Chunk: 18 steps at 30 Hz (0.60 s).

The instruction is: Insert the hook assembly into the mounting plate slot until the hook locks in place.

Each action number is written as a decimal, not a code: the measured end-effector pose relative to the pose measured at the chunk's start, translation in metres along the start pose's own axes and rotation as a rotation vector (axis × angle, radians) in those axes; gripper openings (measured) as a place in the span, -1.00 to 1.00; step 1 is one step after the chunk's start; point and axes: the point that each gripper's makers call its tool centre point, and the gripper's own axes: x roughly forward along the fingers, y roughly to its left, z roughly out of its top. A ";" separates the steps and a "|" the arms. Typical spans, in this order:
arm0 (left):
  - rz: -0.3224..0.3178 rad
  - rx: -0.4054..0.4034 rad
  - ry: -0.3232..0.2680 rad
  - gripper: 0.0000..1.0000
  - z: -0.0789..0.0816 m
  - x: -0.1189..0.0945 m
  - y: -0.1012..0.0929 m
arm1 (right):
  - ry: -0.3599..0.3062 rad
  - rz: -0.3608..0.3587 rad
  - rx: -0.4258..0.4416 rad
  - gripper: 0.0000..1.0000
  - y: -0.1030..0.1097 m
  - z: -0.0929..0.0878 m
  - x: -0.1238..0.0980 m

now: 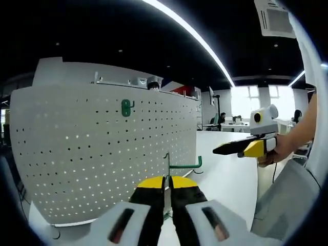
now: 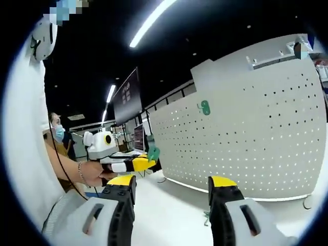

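Clamped between the left gripper's [image 1: 167,185] two yellow-tipped jaws is one green hook [image 1: 180,165], held upright just in front of the white pegboard [image 1: 92,154]. One more green hook [image 1: 126,107] already hangs high on that board. Right gripper [image 2: 173,185] stands released, jaws wide apart, above the white table [image 2: 169,215].

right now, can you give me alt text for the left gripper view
The left gripper is shut on a green hook, held up in front of a white pegboard standing on a white table. Another green hook already hangs near the board's top, and the right gripper hovers at the right in a person's hand.
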 end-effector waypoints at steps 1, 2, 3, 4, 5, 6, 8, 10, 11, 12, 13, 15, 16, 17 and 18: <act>-0.002 -0.001 0.001 -0.94 0.000 0.000 0.000 | -0.001 0.002 0.004 0.10 0.000 0.000 0.002; -0.004 -0.003 0.000 -0.94 -0.001 0.000 -0.001 | -0.006 0.006 0.012 0.10 0.001 0.002 0.004; -0.006 -0.006 -0.001 -0.94 0.000 0.001 -0.002 | -0.007 0.010 0.015 0.10 0.002 0.002 0.006; -0.009 -0.007 0.000 -0.94 0.000 0.001 -0.003 | -0.007 0.012 0.016 0.10 0.001 0.001 0.008; -0.010 -0.002 0.002 -0.94 0.000 0.002 -0.004 | -0.003 0.015 0.017 0.10 0.001 0.000 0.010; -0.009 -0.002 0.002 -0.94 0.000 0.002 -0.004 | -0.001 0.018 0.016 0.10 0.002 0.000 0.012; -0.008 -0.009 -0.004 -0.94 0.001 0.002 -0.005 | -0.004 0.027 0.018 0.10 0.004 0.002 0.015; -0.008 -0.006 -0.005 -0.94 0.002 0.002 -0.006 | -0.005 0.031 0.018 0.09 0.004 0.002 0.018; -0.006 -0.007 -0.006 -0.94 0.002 0.002 -0.005 | -0.007 0.037 0.024 0.09 0.005 0.003 0.020; -0.005 -0.006 -0.006 -0.94 0.002 0.003 -0.005 | -0.011 0.041 0.027 0.09 0.006 0.004 0.021; -0.002 -0.007 -0.006 -0.94 0.003 0.003 -0.005 | -0.012 0.044 0.028 0.09 0.008 0.006 0.023; 0.004 -0.007 -0.007 -0.94 0.004 0.003 -0.004 | -0.017 0.050 0.031 0.08 0.008 0.007 0.026; 0.004 -0.006 -0.008 -0.94 0.004 0.003 -0.004 | -0.019 0.052 0.034 0.08 0.008 0.007 0.027; 0.005 -0.005 -0.007 -0.94 0.004 0.002 -0.004 | -0.022 0.054 0.037 0.08 0.008 0.008 0.028; 0.006 -0.003 -0.006 -0.94 0.004 0.002 -0.004 | -0.025 0.057 0.041 0.08 0.009 0.008 0.030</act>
